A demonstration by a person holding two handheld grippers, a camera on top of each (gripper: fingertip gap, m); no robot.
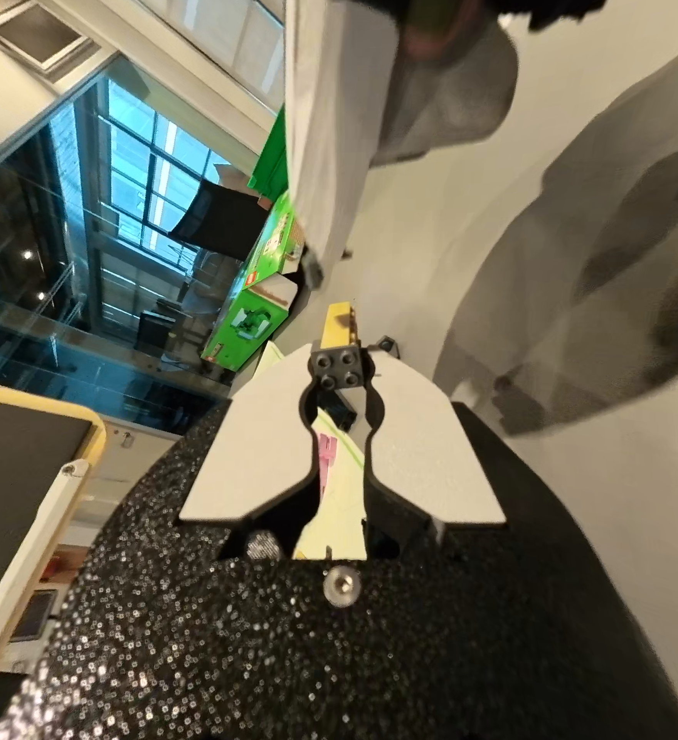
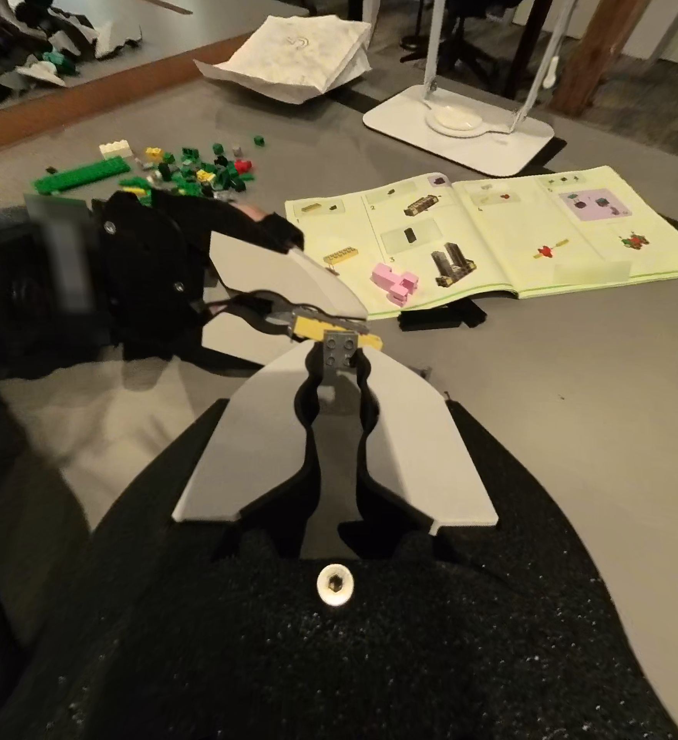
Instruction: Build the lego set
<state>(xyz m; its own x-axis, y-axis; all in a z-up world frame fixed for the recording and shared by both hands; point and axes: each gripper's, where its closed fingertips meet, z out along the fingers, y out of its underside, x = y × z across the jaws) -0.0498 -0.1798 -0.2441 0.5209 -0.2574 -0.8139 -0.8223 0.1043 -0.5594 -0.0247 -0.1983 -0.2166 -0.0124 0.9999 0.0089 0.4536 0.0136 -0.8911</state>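
My left gripper (image 1: 337, 374) is shut on a small assembly: a dark grey 2x2 brick (image 1: 337, 368) sits between its fingertips, and a yellow plate (image 1: 338, 324) sticks out beyond them. In the right wrist view the left gripper (image 2: 329, 320) comes in from the left, above the table, holding the yellow plate (image 2: 363, 340). My right gripper (image 2: 339, 358) is shut on a grey studded plate (image 2: 339, 348). The tip of this plate meets the side of the yellow plate.
An open instruction booklet (image 2: 489, 232) lies on the grey table (image 2: 529, 400), with a pink figure (image 2: 395, 282) on it and black bricks (image 2: 441, 316) at its edge. A pile of loose green bricks (image 2: 193, 168), a paper bag (image 2: 297, 56) and a white lamp base (image 2: 457, 128) are farther back. A green box (image 1: 249, 316) is also there. There is about 5 cm between the tips of the two grippers.
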